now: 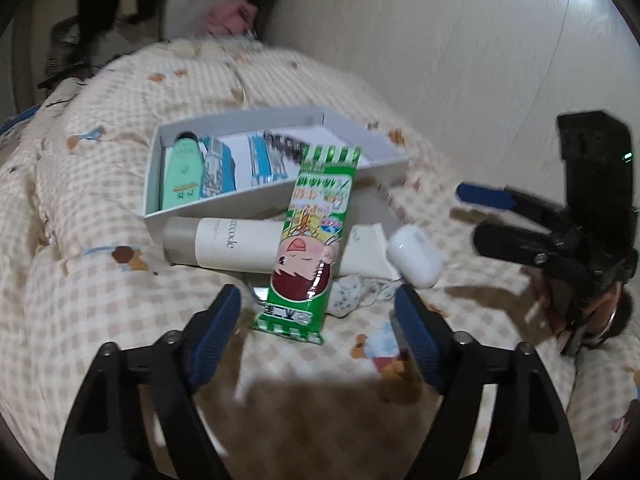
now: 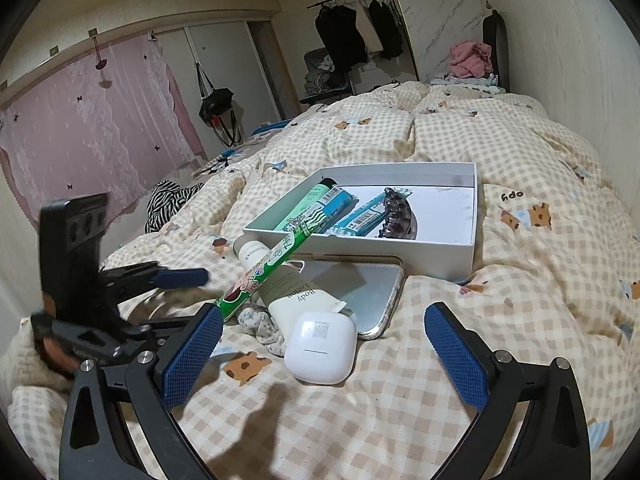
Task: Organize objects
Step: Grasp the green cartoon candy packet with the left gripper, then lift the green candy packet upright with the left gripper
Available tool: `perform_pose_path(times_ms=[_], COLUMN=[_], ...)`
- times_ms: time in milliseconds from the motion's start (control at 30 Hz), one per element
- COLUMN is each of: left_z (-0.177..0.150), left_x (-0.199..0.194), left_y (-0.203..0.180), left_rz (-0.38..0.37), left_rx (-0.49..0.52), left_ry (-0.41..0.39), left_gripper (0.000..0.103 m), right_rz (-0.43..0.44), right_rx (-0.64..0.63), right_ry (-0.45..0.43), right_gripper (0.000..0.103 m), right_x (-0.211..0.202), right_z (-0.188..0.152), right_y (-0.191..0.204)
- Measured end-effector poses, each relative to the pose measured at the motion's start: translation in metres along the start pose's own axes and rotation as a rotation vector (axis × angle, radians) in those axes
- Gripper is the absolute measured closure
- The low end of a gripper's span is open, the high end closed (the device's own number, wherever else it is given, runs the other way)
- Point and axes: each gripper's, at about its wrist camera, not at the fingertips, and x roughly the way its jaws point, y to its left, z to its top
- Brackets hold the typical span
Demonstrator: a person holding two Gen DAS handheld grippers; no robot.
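A white open box (image 1: 276, 190) (image 2: 476, 216) lies on the checked bedspread and holds a mint-green tube (image 1: 182, 174), blue packets (image 1: 216, 168) and a dark hair claw (image 2: 396, 212). A green snack pack (image 1: 310, 236) (image 2: 264, 268) leans from the box rim over a cream body lotion tube (image 1: 236, 246) (image 2: 292, 292). A white earbud case (image 1: 414, 256) (image 2: 320, 346) sits beside a phone (image 2: 372, 296) and a floral scrunchie (image 2: 260, 322). My left gripper (image 1: 318, 328) is open just in front of the snack pack. My right gripper (image 2: 324, 354) is open around the earbud case without touching it.
The bedspread (image 2: 520, 152) is soft and rumpled. A wall (image 1: 440, 40) runs close on the right of the bed. A striped cloth (image 2: 168, 200) lies at the bed's left edge. Clothes hang on a rack (image 2: 352, 28) far behind.
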Motion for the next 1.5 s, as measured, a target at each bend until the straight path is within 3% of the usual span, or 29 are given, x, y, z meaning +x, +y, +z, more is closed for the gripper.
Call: perform_pose_path(times_ms=[100,200,267,333,467,633,900,1000,1167,1500], left_z=[0.007,0.005,0.002,0.0,0.0,-0.004,-0.004,-0.005,-0.013,-0.032], left_x=[0.009,0.014,0.019,0.022,0.022,0.018,-0.009,-0.024,-0.041,-0.022], left_y=[0.005,0.013,0.016,0.015,0.014,0.011,0.009,0.002,-0.007,-0.003], left_rz=[0.031,-0.011,-0.023,-0.024,-0.063,-0.076,-0.066,-0.031,-0.06,-0.055], left_rx=[0.017,-0.027,-0.042,-0.048,-0.061,-0.062,-0.097,-0.066,-0.074,-0.112], left_ry=[0.029,0.046,0.069,0.077,0.075,0.045,-0.038,-0.08,-0.128,-0.133], left_gripper=[0.026,0.029,0.038,0.041,0.067,0.072,0.072,0.072,0.072,0.072], right_rz=[0.008,0.014,0.018,0.018,0.018,0.017,0.022,0.022,0.023,0.024], right_rx=[0.011,0.021,0.028,0.033,0.033,0.038,0.046,0.049,0.05,0.055], right_ry=[-0.001,-0.003,-0.002,0.001,0.0,0.004,0.004,0.005,0.005,0.01], right_gripper=[0.0,0.0,0.0,0.0,0.0,0.0,0.0,0.0,0.0,0.0], right_x=[0.0,-0.001,-0.001,0.0,0.0,0.0,0.0,0.0,0.0,0.001], right_z=[-0.001,-0.002,-0.003,-0.003,-0.003,-0.004,-0.005,-0.005,-0.005,-0.007], right_y=[-0.002,-0.004,-0.005,-0.006,-0.006,-0.006,-0.008,-0.008,-0.008,-0.01])
